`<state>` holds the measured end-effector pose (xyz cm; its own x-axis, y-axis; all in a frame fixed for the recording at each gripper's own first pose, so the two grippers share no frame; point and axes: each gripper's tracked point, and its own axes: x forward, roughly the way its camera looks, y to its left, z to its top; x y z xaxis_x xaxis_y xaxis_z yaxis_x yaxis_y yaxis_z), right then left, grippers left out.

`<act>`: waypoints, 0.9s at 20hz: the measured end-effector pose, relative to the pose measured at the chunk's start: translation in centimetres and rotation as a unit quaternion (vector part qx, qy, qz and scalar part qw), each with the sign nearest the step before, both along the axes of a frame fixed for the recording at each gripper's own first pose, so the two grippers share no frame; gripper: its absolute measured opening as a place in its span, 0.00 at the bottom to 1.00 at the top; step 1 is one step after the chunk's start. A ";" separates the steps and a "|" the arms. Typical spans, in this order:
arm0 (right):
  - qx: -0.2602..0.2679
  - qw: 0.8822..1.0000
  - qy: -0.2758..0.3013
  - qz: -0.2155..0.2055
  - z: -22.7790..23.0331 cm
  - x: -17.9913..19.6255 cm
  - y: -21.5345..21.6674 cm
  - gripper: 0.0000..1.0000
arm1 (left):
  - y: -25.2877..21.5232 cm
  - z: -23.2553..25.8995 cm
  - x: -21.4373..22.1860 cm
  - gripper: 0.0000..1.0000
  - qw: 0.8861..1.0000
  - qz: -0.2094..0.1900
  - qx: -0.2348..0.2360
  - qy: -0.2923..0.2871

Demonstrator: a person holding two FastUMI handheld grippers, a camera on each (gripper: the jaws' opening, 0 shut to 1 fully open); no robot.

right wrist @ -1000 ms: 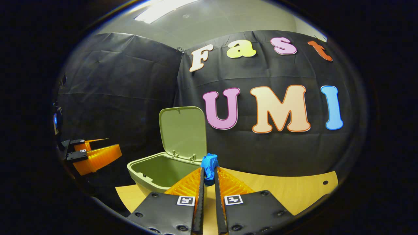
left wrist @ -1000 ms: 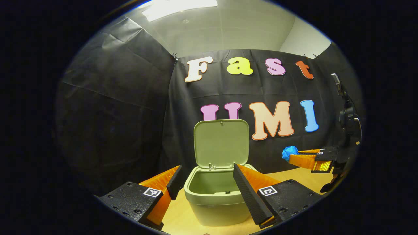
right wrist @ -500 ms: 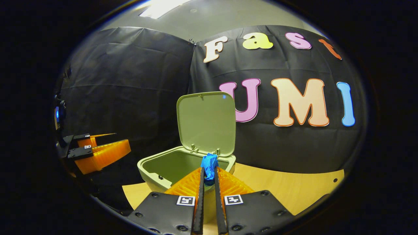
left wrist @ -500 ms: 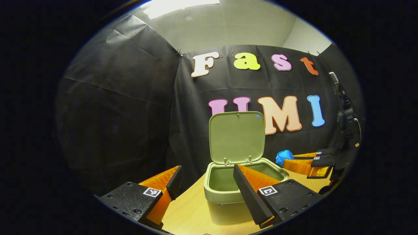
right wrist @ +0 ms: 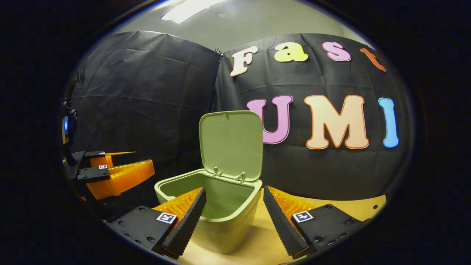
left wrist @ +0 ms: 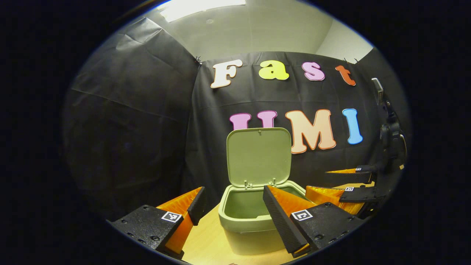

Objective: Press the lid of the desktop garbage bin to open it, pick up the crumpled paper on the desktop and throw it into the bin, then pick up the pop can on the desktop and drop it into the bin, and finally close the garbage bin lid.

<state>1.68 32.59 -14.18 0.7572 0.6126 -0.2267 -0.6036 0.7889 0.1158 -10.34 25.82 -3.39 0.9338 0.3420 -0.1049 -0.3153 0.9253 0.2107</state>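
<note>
Straight ahead of the right tool [right wrist: 232, 197], close in front of its fingertips, the green bin [right wrist: 224, 217] stands on the wooden surface [right wrist: 331, 213] with its lid [right wrist: 231, 145] swung up on the rear hinges and standing nearly upright against the black cloth wall. The right tool's two fingers are spread wide with nothing between them; the near rim of the bin sits in the gap between the tips, and the bin's hollow shows pale green inside — its bottom is out of sight, so what lies in it cannot be told. Off to this tool's left, at the edge of the right gripper view, the left tool [right wrist: 138, 162] hangs above the surface with its fingers parted. In the left gripper view the left tool [left wrist: 232, 197] is likewise open and empty, fingers well apart, with the bin [left wrist: 254, 224] just ahead between the tips and its lid [left wrist: 258, 156] raised behind the opening. To this tool's right, the right tool [left wrist: 318, 180] reaches in beside the bin's rim, fingers held apart one above the other — nothing gripped. The bare surface [left wrist: 206, 243] shows pale below the bin's front wall.
</note>
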 end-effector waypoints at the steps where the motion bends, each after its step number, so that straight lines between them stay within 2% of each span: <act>1: 0.000 1.000 -0.005 -0.009 0.4 0.2 -1.0 0.98 | -0.7 0.0 0.3 0.94 1.000 -0.005 -0.001 -0.001; 4: -0.002 0.999 -0.014 -0.035 1.4 0.8 -4.5 1.00 | -3.1 -0.2 1.4 0.94 1.000 -0.023 -0.006 -0.002; 5: -0.003 0.999 -0.018 -0.045 1.7 1.0 -5.8 0.96 | -4.1 -0.4 1.8 0.92 1.000 -0.030 -0.007 -0.001; 9: -0.015 0.996 -0.026 -0.086 2.6 1.7 -11.5 0.99 | -7.9 -1.5 3.6 0.92 0.998 -0.063 -0.016 0.003; 12: -0.019 0.992 -0.031 -0.120 3.2 2.2 -16.3 0.99 | -11.0 -2.4 4.5 0.94 0.996 -0.086 -0.035 0.005; 18: -0.031 0.983 -0.033 -0.179 3.8 2.7 -25.4 0.98 | -16.8 -5.0 6.1 0.92 0.991 -0.121 -0.058 0.026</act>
<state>4.34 7.18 -10.36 0.9361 0.2900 -0.1992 -0.2898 0.9566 0.0306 -4.23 9.02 -8.36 0.9793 0.0920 -0.1804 -0.0733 0.9915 0.1079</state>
